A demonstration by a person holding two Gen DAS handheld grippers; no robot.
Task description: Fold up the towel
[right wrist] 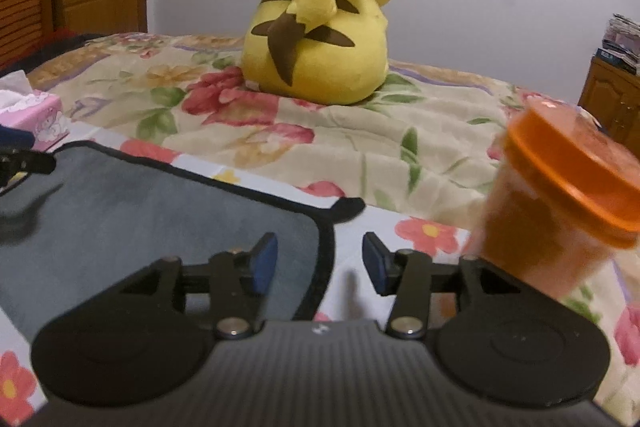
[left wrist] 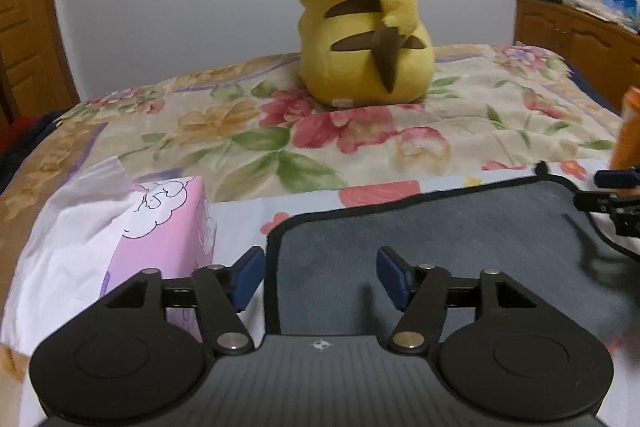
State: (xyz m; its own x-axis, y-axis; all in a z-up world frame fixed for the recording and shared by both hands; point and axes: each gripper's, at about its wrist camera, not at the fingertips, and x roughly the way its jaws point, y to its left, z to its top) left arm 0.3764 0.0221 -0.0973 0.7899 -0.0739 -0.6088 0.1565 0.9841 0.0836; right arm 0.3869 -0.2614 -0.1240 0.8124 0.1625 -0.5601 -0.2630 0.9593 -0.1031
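Note:
A dark grey towel (left wrist: 440,239) with black trim lies flat on the flowered bedspread; it also shows in the right wrist view (right wrist: 160,203). My left gripper (left wrist: 320,279) is open and empty, its jaws straddling the towel's left edge near the front. My right gripper (right wrist: 318,265) is open and empty, its jaws straddling the towel's right edge. The right gripper's tip shows at the far right of the left wrist view (left wrist: 612,195), and the left gripper's tip shows at the far left of the right wrist view (right wrist: 20,155).
A yellow plush toy (left wrist: 364,11) sits on the bed behind the towel. A pink tissue box (left wrist: 160,227) stands just left of the towel. An orange-lidded jar (right wrist: 560,203) stands just right of my right gripper. A wooden cabinet (left wrist: 580,39) is at the right.

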